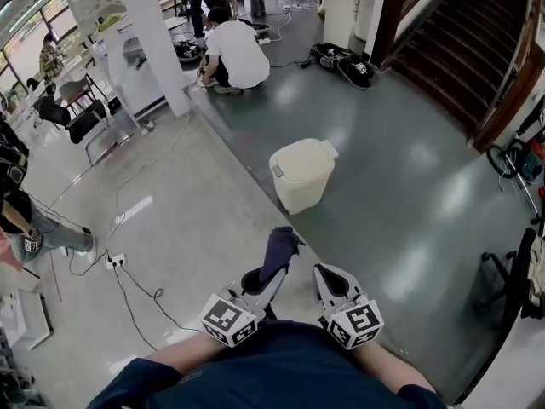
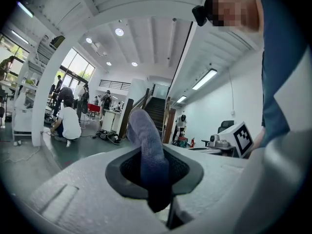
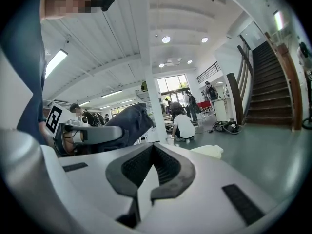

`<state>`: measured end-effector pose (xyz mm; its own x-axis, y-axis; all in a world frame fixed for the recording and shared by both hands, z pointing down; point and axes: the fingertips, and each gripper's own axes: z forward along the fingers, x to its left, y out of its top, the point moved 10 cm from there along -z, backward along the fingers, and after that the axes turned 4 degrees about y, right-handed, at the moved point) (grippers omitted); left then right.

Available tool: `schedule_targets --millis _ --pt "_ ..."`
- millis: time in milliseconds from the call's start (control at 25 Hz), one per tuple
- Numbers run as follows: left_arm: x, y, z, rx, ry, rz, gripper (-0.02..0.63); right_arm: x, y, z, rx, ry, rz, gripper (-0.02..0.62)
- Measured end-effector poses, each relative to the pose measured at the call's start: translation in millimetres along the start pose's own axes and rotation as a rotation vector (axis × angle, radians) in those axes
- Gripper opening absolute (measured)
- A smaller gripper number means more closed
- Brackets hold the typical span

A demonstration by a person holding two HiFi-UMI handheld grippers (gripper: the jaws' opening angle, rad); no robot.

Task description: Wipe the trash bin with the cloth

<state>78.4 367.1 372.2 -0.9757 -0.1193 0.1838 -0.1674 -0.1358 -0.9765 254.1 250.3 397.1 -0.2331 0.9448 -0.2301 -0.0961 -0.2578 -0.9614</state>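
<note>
Nothing is wiped yet — my left gripper [image 1: 274,273] pinches the dark cloth [image 1: 279,250] upright, my right gripper [image 1: 326,273] is closed and empty, and the cream trash bin [image 1: 300,175] stands on the floor [image 1: 409,211] ahead, well apart.

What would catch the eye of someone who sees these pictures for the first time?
The cream trash bin stands alone on the grey floor at the middle of the head view. A dark blue cloth sticks up from the closed jaws of the left gripper, while the right gripper is shut and empty. Further back, a person in a white shirt crouches.
</note>
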Motion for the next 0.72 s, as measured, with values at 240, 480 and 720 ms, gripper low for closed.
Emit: schedule_targets --millis 240,480,720 --pt "73.1 4.4 68.8 0.001 -0.08 -0.024 0.052 -50.0 15.0 66.1 0.018 -0.094 0.002 0.005" --pt "181.4 33.9 141.6 0.02 -0.173 -0.02 0.052 -92.6 44.2 160.9 0.027 -0.222 0.045 0.005" --pt "255.7 49.4 194.4 0.051 -0.25 -0.015 0.052 -123.8 63.4 222.3 0.006 -0.322 0.073 0.005"
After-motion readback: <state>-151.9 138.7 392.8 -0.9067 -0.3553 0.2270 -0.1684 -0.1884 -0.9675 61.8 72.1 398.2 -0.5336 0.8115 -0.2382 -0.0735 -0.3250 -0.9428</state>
